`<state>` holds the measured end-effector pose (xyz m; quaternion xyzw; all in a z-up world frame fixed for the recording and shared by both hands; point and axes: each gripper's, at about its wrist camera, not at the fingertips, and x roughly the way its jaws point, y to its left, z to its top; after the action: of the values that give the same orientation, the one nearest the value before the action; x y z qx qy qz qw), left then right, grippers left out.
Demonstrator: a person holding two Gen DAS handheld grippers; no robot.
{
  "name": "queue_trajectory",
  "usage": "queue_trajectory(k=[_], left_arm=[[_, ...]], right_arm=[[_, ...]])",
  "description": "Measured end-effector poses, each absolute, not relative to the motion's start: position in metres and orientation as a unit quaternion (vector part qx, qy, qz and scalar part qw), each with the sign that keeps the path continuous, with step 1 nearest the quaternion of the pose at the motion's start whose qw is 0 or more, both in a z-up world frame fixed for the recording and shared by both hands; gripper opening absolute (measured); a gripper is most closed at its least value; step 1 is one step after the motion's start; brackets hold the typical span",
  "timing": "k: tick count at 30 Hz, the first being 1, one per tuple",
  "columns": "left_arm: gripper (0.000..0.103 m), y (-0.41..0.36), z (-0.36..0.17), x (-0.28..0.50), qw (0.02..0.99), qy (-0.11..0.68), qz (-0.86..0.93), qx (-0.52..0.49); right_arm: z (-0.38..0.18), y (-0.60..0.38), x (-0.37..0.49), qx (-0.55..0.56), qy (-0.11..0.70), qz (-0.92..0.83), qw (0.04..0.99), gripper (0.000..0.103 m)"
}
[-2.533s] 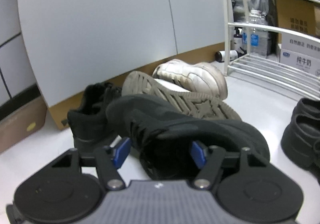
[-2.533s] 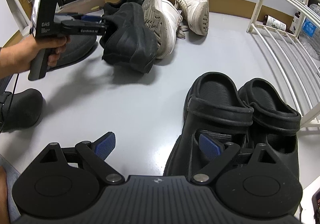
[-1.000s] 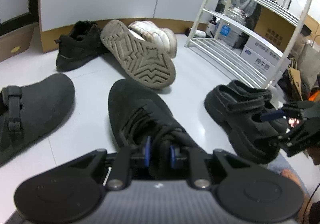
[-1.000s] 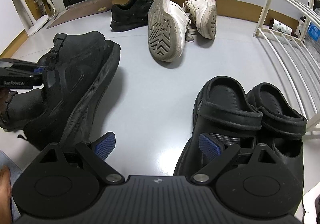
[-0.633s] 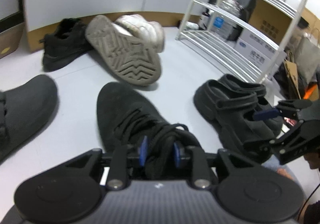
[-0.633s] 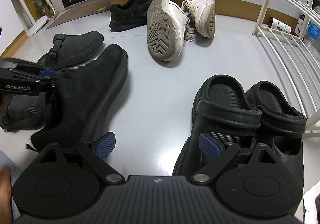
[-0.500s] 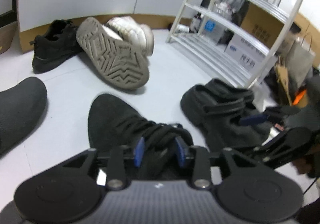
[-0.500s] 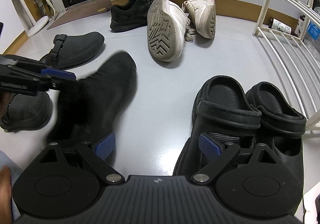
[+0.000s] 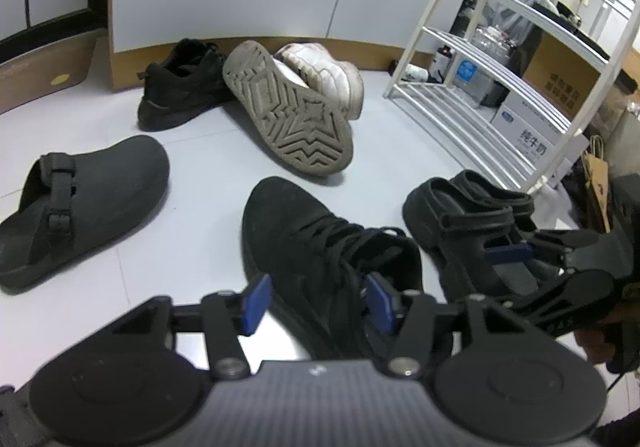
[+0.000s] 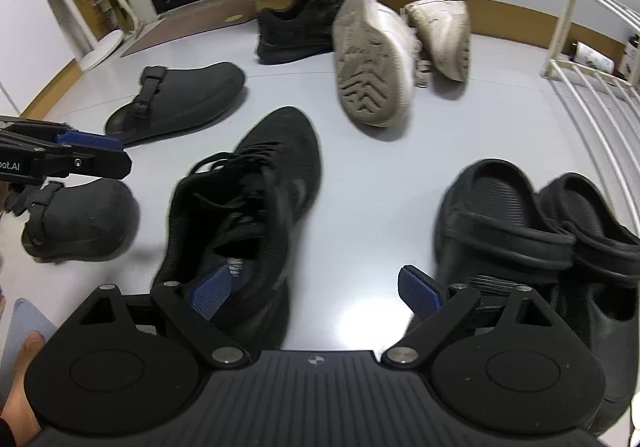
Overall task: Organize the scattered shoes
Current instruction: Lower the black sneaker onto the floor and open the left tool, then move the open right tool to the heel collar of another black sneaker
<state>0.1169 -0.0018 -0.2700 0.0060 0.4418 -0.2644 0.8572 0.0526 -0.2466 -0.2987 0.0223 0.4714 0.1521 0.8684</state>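
From the left wrist, the left gripper (image 9: 318, 301) is spread wide around the heel of a black sneaker (image 9: 320, 243) standing on the floor (image 9: 192, 207), beside the black clogs (image 9: 472, 223). From the right wrist, the right gripper (image 10: 316, 293) is spread with nothing between its pads, above bare floor between sneaker and clogs.

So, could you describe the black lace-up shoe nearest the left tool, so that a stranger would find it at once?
Start at the white wire rack; the pair of black clogs stands on the floor before it. The black lace-up sneaker stands upright just left of them, under the open left tool. Unlike its neighbours, it has laces.
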Motion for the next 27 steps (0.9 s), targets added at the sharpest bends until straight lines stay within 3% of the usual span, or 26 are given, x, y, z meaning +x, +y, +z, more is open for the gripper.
queue_trajectory(k=[27], left_arm=[[0.079, 0.027, -0.287, 0.094, 0.848, 0.483, -0.216, -0.023]], right_arm=[[-0.309, -0.243, 0.034, 0.048, 0.527, 0.190, 0.827, 0.100]])
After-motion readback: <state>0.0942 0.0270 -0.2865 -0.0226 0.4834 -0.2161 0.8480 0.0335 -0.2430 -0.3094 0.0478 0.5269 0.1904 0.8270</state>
